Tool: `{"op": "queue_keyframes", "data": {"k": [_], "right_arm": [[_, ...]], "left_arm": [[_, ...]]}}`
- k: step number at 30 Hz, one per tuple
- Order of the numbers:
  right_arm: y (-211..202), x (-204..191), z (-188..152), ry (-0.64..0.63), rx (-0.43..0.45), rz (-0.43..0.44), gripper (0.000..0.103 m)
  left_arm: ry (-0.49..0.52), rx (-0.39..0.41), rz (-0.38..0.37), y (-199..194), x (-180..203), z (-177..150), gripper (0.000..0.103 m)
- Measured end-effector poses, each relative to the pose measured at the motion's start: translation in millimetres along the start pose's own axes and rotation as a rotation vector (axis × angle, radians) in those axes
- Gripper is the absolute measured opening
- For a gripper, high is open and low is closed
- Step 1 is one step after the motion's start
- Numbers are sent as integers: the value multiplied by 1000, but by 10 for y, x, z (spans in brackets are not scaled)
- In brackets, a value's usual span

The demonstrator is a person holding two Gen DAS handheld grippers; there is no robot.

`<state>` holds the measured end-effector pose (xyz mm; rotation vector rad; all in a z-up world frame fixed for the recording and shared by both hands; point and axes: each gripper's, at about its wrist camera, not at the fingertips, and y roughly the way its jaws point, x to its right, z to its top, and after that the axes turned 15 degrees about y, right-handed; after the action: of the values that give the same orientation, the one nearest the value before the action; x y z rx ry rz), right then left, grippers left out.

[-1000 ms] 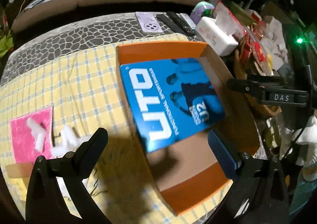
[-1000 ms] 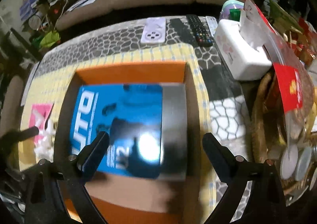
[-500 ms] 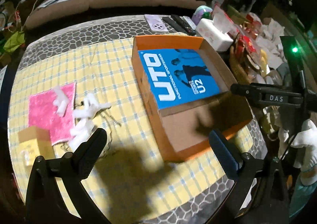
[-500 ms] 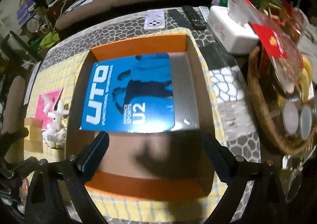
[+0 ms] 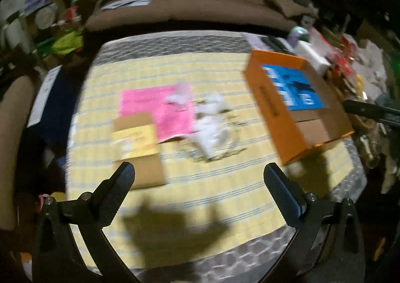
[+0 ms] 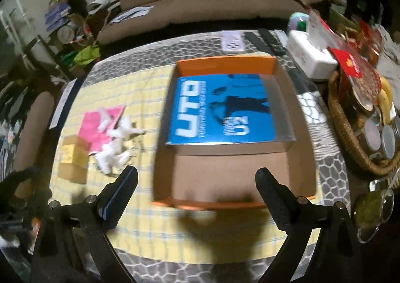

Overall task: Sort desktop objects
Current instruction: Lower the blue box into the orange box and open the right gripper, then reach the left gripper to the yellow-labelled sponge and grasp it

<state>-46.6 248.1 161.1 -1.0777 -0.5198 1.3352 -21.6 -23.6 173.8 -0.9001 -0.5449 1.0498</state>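
Both claws are wide apart and hold nothing. The left gripper (image 5: 199,174) hovers above the yellow checked cloth (image 5: 200,195), facing the loose things on the left half of the table; the right gripper (image 6: 196,176) hangs over the near edge of the orange box (image 6: 225,204).

The step in hand looks like the left gripper going for the next loose item. To do it well, pick one target before coming down: the small cardboard box (image 5: 140,148) with a yellow top lies nearest the fingers and offers flat sides, so a straight descent with a finger on either side should grip it squarely. The white scraps (image 5: 210,128) just beside it are light and tangled with thin stalks; they probably need a low pinch at the middle of the heap, or they may scatter. The pink sheet (image 5: 155,110) lies flat under one corner of the small box and some scraps, so it seems best left until those are lifted. This view is blurred, so finer detail cannot be told.

As for containers, the orange box stands open on the right half of the cloth and holds a blue packet (image 6: 222,108) marked UTO, lying flat against its far wall; the near part of its floor is bare cardboard. Beyond the cloth, a wicker basket (image 6: 347,138) holds jars and a banana
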Motion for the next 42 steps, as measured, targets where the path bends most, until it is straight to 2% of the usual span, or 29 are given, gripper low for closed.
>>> {"op": "queue_keyframes", "data": {"k": [5, 11, 21, 30, 32, 42], "right_arm": [[56, -392, -186, -34, 3, 35, 97], [292, -864, -412, -105, -12, 53, 97], [984, -1493, -664, -113, -111, 157, 97], [1437, -1601, -743, -24, -149, 218, 97], [1492, -1592, -743, -14, -146, 214, 96], [1581, -1625, -742, -85, -52, 80, 96]], "left_arm": [[-87, -2, 28, 37, -429, -332, 103], [-105, -25, 75, 285, -621, -571, 103], [-129, -50, 47, 758, -779, -665, 103], [-154, -31, 70, 925, -882, -621, 103], [-154, -23, 71, 940, -888, -608, 103], [-160, -10, 64, 1025, -908, -575, 103]]}}
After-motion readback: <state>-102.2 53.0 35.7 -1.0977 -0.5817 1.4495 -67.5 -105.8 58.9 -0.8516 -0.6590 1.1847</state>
